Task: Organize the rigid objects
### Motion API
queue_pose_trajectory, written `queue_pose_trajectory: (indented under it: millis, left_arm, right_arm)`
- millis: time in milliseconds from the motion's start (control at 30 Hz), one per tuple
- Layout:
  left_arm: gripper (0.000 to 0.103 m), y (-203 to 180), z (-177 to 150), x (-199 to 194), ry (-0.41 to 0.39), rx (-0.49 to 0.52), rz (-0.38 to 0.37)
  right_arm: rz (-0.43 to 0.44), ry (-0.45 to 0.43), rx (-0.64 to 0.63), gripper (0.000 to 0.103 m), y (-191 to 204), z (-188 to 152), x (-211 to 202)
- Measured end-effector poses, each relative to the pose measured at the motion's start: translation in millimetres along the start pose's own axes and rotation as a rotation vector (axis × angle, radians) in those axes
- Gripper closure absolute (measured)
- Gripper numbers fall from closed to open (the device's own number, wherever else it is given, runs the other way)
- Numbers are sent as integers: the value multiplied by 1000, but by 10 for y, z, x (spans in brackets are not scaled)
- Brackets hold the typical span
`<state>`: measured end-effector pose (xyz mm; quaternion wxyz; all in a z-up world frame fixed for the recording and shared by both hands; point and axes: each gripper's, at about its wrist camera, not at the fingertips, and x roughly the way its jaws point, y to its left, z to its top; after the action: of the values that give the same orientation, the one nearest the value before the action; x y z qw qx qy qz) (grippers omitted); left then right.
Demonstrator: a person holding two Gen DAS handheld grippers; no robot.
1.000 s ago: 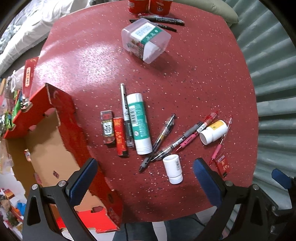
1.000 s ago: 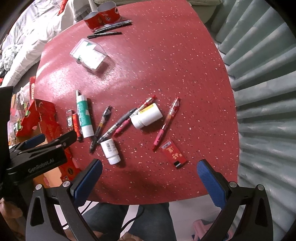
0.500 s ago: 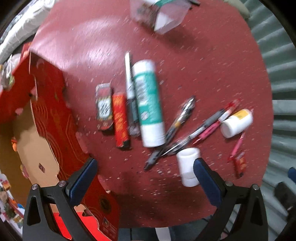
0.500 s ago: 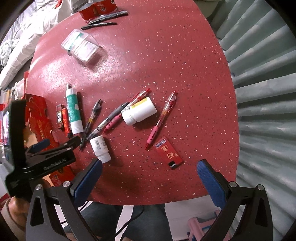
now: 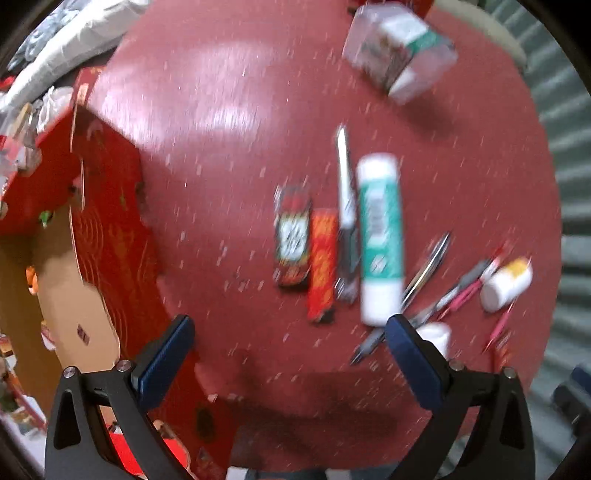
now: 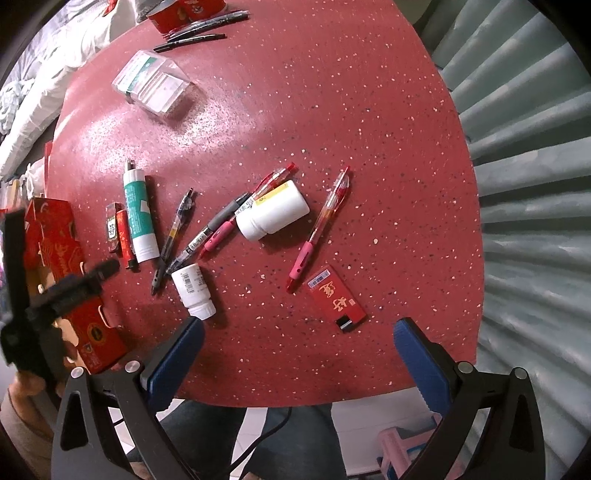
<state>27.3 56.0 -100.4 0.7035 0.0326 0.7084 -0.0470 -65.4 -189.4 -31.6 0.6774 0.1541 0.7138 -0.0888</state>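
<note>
Seen first through the left wrist camera, heavily blurred by motion, the left gripper (image 5: 288,347) stands with its jaws wide apart and empty above the near part of the speckled red table (image 5: 229,155). Between and beyond the fingers lies a row of items side by side: a small dark packet (image 5: 292,236), a red packet (image 5: 323,264), a slim dark pen with a white end (image 5: 347,221) and a green-and-white tube (image 5: 380,236). To the right, several pens (image 5: 428,280) fan out beside a white bottle with a yellow label (image 5: 508,282); a second white bottle (image 5: 437,334) is partly hidden behind the right finger. A clear plastic box (image 5: 399,55) rests at the far side, and an open red cardboard box (image 5: 107,236) occupies the left edge. Viewed from the right wrist camera, which is sharp, the right gripper (image 6: 297,350) is likewise spread wide and holds nothing, over the near table edge (image 6: 332,384). A flat red card (image 6: 336,297) lies between its fingers, near a pink-grip red pen (image 6: 319,229). The large white bottle (image 6: 273,214) lies on its side touching crossed pens (image 6: 221,229); the small white bottle (image 6: 194,290) lies just beyond the left finger. The green tube (image 6: 138,216) and packets (image 6: 120,230) lie further left, next to the red box (image 6: 66,273), where the left gripper (image 6: 55,295) appears blurred. The clear box (image 6: 153,85) and black markers (image 6: 199,31) sit at the far side.
</note>
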Motion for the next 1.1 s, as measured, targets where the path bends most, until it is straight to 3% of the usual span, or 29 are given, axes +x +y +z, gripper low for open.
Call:
queue_pose_trajectory:
  millis: [233,400,600,700,800,900,1000,1100]
  left_arm:
    - [0,154,291,189,-24,-22,202]
    - [0,231,315,387,-1,11,285]
    - [0,186,283,375,-16,35,233]
    - [0,91,306,362,-35,54,252]
    - [0,173,329,451,-3,49,291]
    - [0,201,319,455,-7,51,270]
    - [0,276,418,505,-18,65,259]
    - [0,193,431,504,-26,78,244]
  right_arm:
    - [1,-7,11,0,-71,-31,-23]
    - [15,-7,50,0,-169,-32,-6]
    - [15,3,44,0,-177,-42,26]
    - [13,10,43,0,-175,-38,53]
    - [12,8,38,0,-168,-25,46]
    - [23,-6,45,0,-203,-14,43]
    - [61,-13,92,0,-344,8,137]
    - [43,17,164,0,-550,9,367]
